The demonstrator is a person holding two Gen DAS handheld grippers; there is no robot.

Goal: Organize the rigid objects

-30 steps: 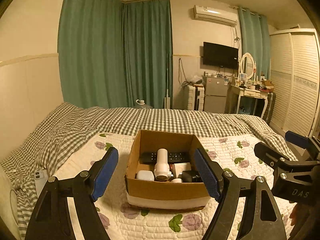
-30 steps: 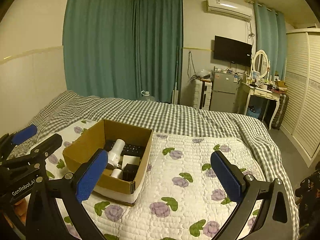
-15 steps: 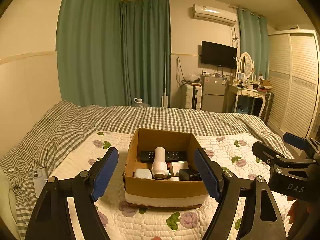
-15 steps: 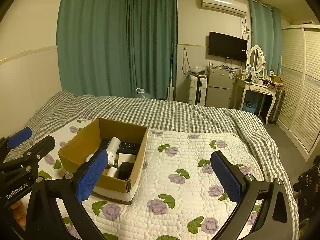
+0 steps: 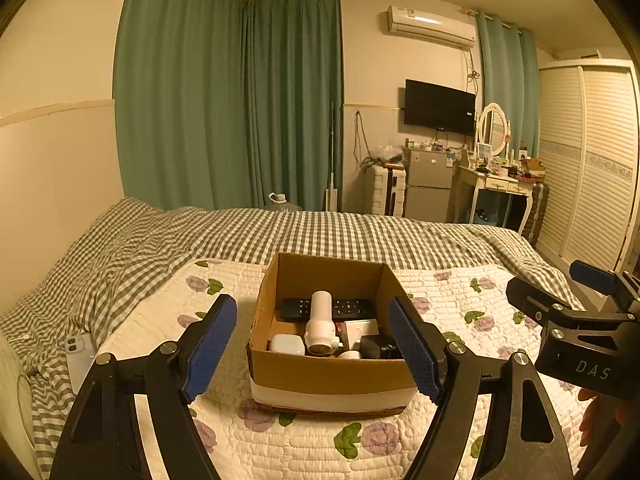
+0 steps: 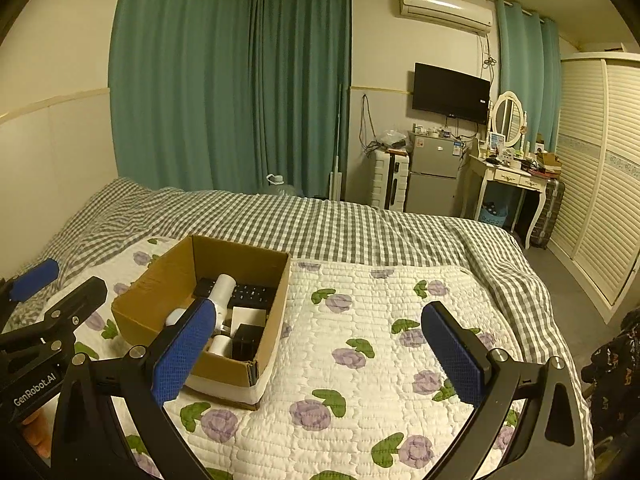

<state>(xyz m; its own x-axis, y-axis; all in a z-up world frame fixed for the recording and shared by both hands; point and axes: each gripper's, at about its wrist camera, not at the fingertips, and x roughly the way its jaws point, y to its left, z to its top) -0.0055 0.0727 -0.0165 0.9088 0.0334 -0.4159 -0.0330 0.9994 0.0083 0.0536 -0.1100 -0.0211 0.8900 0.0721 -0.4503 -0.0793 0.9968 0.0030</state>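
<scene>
An open cardboard box sits on the flowered quilt. Inside lie a white cylindrical device, a black remote, a white case, a white card and a black block. My left gripper is open and empty, held in front of the box with its fingers to either side in view. My right gripper is open and empty over the quilt, right of the box.
A white phone lies on the checked sheet at the left. The flowered quilt spreads right of the box. Beyond the bed stand green curtains, a fridge, a dressing table and a wardrobe.
Both grippers have pulled back and risen slightly from the box; the box sits a little farther and lower in both views. Both stay open and empty.
</scene>
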